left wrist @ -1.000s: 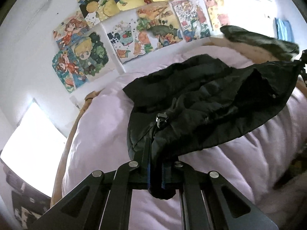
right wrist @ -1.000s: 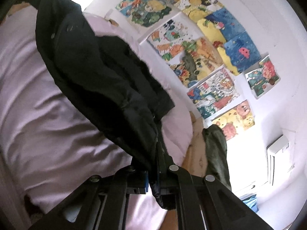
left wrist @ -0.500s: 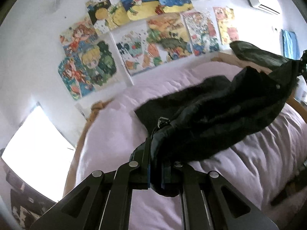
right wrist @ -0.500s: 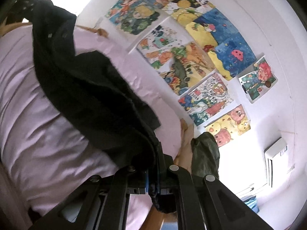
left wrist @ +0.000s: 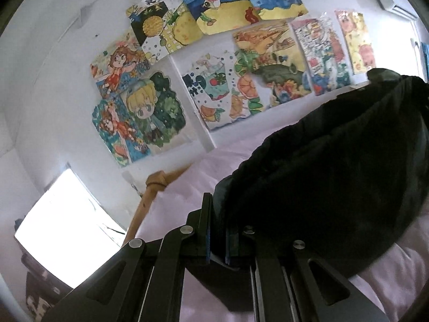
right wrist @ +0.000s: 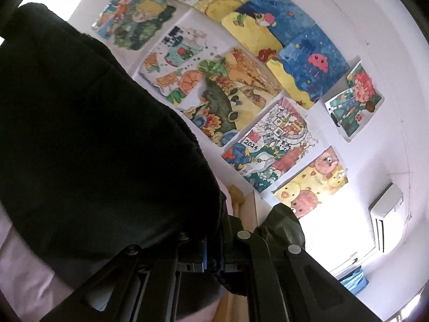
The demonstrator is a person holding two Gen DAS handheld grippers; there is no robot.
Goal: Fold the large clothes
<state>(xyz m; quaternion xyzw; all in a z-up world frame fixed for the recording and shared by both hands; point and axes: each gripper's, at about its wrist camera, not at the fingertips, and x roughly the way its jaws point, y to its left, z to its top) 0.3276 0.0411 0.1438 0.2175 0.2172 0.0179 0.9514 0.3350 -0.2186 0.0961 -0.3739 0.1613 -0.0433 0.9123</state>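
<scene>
A large black jacket (left wrist: 329, 177) hangs between my two grippers, lifted above the pale pink bed cover (left wrist: 187, 182). My left gripper (left wrist: 218, 228) is shut on one edge of the jacket, and the cloth spreads away to the right. In the right wrist view the same black jacket (right wrist: 93, 147) fills the left half, with my right gripper (right wrist: 213, 244) shut on its other edge. The fabric hides both sets of fingertips and most of the bed below.
A white wall covered with several colourful drawings (left wrist: 241, 61) stands close ahead. A wooden bed frame (left wrist: 150, 198) runs along the mattress edge. A dark green garment (right wrist: 284, 225) lies at the bed's far end. An air conditioner (right wrist: 386, 217) hangs by a bright window.
Both grippers rose and moved toward the wall, carrying the jacket. Its far part came off the bed and now hangs bunched between them, hiding more of the pink cover.
</scene>
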